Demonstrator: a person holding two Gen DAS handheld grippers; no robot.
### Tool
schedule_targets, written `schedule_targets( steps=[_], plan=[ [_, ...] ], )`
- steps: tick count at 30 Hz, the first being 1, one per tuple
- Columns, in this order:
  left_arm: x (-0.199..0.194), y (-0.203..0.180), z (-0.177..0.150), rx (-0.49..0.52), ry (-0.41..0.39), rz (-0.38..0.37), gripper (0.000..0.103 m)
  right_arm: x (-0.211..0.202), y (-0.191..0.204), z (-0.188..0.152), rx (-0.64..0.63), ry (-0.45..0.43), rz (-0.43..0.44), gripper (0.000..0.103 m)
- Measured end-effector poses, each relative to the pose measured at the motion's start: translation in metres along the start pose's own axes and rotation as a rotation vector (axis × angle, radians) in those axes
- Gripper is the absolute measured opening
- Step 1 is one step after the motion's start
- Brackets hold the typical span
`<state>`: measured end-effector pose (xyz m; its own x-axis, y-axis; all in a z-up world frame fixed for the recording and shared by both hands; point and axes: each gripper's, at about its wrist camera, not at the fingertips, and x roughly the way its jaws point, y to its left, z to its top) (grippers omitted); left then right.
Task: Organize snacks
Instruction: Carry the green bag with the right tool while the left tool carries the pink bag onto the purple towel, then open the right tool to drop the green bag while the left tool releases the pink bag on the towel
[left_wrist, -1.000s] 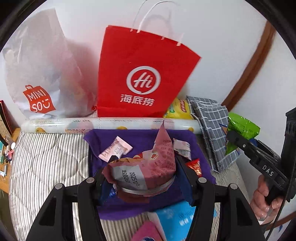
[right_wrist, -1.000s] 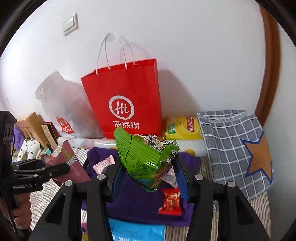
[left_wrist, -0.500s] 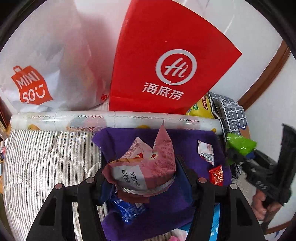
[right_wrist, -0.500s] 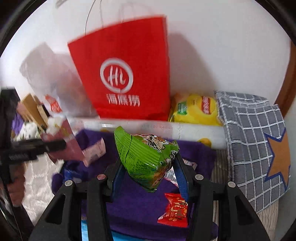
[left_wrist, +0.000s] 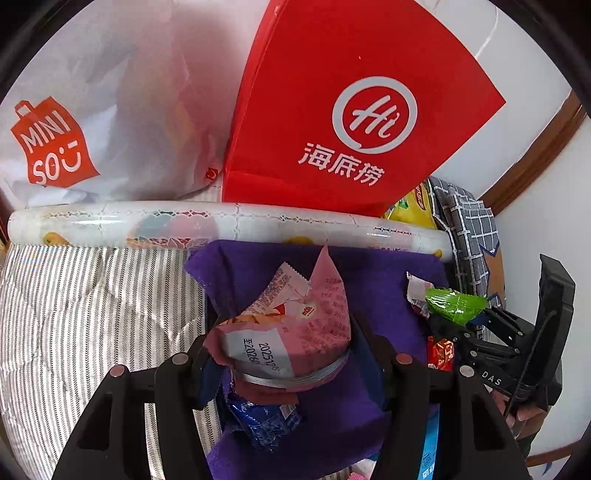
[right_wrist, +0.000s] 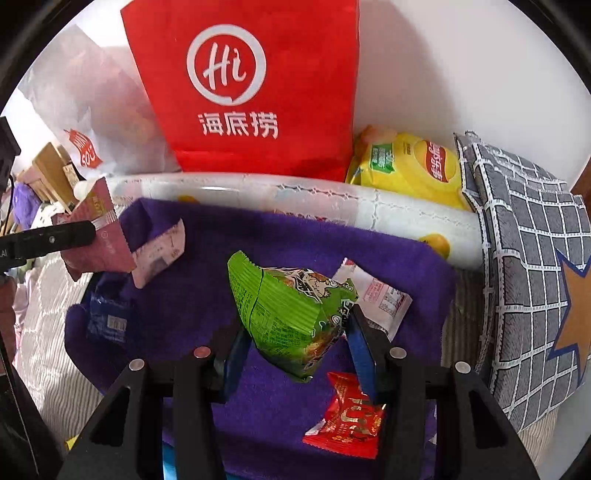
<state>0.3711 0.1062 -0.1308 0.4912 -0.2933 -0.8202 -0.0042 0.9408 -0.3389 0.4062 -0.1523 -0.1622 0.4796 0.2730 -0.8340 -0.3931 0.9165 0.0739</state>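
Purple cloth spread on a striped mattress, beneath the left gripper clamping a pink packet and the right gripper pinching a green packet; either crinkly wrapper may slip loose before reaching the red bag beyond.

The tall paper bag is bright red with a white round logo and white characters. The thin plastic bag beside it is white with an orange-red print. The soft cloth is dark purple, and the bed cover has fine grey and white stripes. The crinkled snack packet is green, another snack pouch is dusty pink. The folded fabric is grey with a white grid.
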Motion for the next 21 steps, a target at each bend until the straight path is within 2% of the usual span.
schedule_targets(
  steps=[6, 16, 21],
  plan=[
    [0.007, -0.006, -0.002, 0.016, 0.018, -0.006, 0.059, 0.011, -0.003, -0.002, -0.016, 0.044, -0.011, 0.05],
    [0.019, -0.017, -0.008, 0.044, 0.064, -0.016, 0.059, 0.02, 0.009, -0.004, -0.072, 0.066, -0.034, 0.053],
    [0.028, -0.021, -0.011, 0.055, 0.095, -0.002, 0.059, 0.012, 0.013, -0.002, -0.084, 0.054, -0.035, 0.072]
  ],
)
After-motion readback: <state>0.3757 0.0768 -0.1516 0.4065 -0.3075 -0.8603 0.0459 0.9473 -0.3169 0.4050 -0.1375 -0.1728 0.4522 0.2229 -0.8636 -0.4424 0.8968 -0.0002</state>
